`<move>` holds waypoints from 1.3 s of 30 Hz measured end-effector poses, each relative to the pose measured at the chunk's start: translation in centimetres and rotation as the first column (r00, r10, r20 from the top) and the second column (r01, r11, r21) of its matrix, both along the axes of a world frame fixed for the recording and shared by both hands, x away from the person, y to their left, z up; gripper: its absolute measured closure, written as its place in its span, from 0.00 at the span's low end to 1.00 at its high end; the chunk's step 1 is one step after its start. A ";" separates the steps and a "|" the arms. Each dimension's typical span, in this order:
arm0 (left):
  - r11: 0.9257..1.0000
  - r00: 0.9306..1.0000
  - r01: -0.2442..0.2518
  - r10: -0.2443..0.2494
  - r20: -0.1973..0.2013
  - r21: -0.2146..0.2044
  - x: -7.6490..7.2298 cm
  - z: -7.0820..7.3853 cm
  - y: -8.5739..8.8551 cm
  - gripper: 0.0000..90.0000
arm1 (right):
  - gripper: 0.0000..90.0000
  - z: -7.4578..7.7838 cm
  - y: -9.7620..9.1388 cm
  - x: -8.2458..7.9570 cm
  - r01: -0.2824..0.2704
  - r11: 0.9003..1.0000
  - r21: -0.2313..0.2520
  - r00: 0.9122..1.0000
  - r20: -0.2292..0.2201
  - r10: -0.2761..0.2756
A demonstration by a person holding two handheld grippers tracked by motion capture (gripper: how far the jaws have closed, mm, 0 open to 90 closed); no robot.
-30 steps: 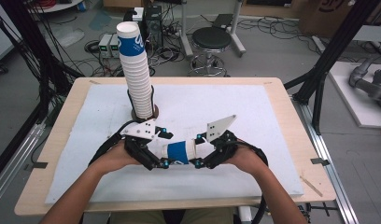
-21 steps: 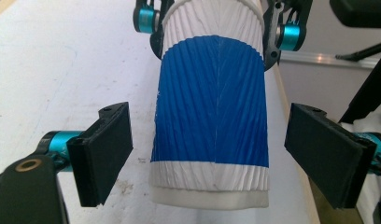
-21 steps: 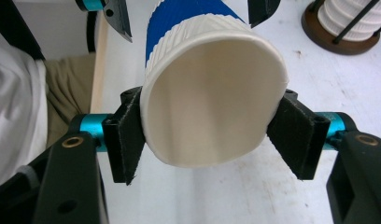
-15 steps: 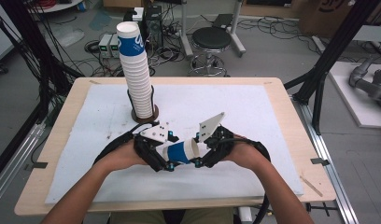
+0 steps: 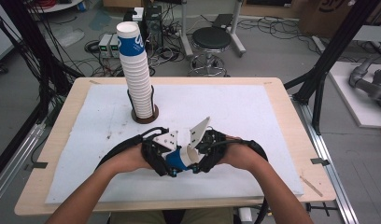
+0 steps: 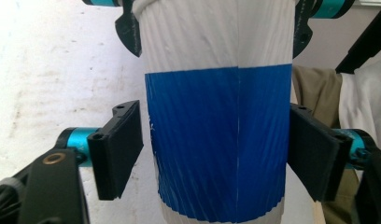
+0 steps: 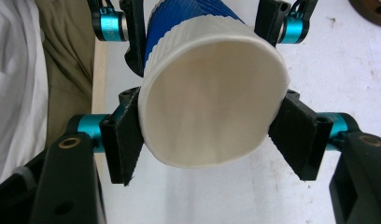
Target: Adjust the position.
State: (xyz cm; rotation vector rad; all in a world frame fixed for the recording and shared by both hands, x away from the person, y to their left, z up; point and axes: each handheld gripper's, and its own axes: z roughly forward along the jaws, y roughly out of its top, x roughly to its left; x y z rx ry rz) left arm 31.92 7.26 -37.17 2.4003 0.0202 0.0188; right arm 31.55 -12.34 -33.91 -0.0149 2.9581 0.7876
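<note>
A blue-and-white paper cup (image 5: 181, 159) lies sideways above the white mat, held between both grippers at the table's front middle. My left gripper (image 5: 173, 164) comes from the left; its jaws have just been closing and its pads (image 6: 121, 149) now lie against the cup's blue band (image 6: 216, 140). My right gripper (image 5: 195, 157) comes from the right, shut on the cup's open rim (image 7: 212, 116), which is squeezed oval between its pads (image 7: 125, 140); its jaws have just been easing apart slightly. The left gripper's fingers (image 7: 132, 37) show behind the rim.
A tall stack of the same cups (image 5: 136, 70) stands on a brown round holder (image 5: 144, 119) at the back left of the white mat (image 5: 254, 116). The wooden table edge (image 5: 298, 144) runs along the right. A stool (image 5: 212, 39) and cables lie beyond the table.
The left jaws have closed in from wide apart onto the cup's blue band. Both hands and the cup have shifted a little right and nearer the front edge.
</note>
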 end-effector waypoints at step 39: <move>0.893 0.988 -0.150 0.126 -0.083 -0.425 0.1 -2.8 4.6 0.28 | 0.23 2.3 -6.8 1.0 0.313 0.796 0.517 0.944 -0.078 -0.321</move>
